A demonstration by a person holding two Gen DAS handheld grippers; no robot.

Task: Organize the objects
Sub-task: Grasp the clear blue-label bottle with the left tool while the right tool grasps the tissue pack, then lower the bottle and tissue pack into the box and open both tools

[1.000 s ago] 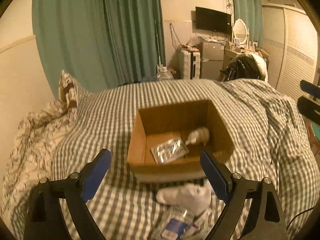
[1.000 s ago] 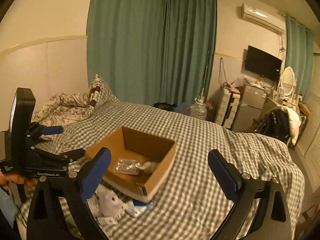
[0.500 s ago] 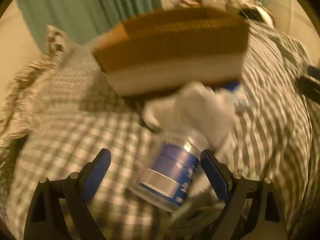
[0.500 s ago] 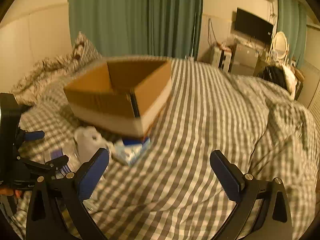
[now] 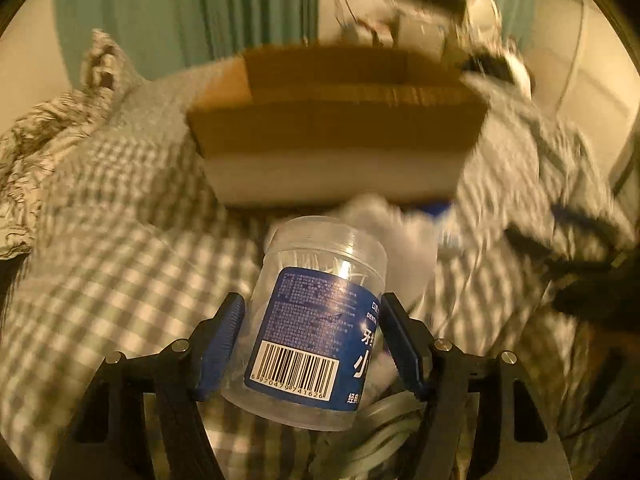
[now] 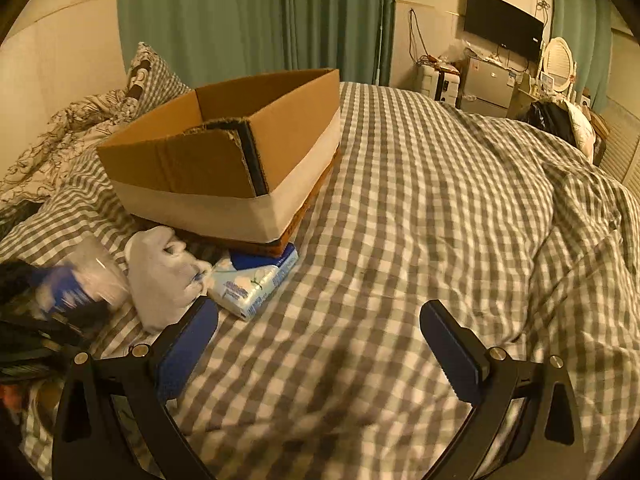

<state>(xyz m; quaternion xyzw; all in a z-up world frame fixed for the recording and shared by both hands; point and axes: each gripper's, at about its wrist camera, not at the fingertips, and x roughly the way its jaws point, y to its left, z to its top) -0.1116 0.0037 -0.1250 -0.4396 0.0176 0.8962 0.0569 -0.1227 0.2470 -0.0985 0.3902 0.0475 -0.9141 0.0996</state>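
Note:
My left gripper (image 5: pixel 312 312) is shut on a clear plastic jar (image 5: pixel 316 320) with a blue label and barcode, just in front of the cardboard box (image 5: pixel 340 148). The jar also shows blurred at the left of the right wrist view (image 6: pixel 86 276). My right gripper (image 6: pixel 320 324) is open and empty over the checked bedspread (image 6: pixel 420 220). A white sock (image 6: pixel 160 276) and a tissue pack (image 6: pixel 256 284) lie beside the box (image 6: pixel 224 168). A white cable (image 5: pixel 380 436) lies under the jar.
A patterned duvet and pillow (image 6: pixel 80 120) lie at the left behind the box. Green curtains (image 6: pixel 248 16), a TV (image 6: pixel 504 24) and shelving stand beyond the bed. The bedspread is rumpled at the right (image 6: pixel 580 200).
My left gripper came down from above the box to the jar and closed on it. My right gripper dropped lower toward the bedspread and stayed open.

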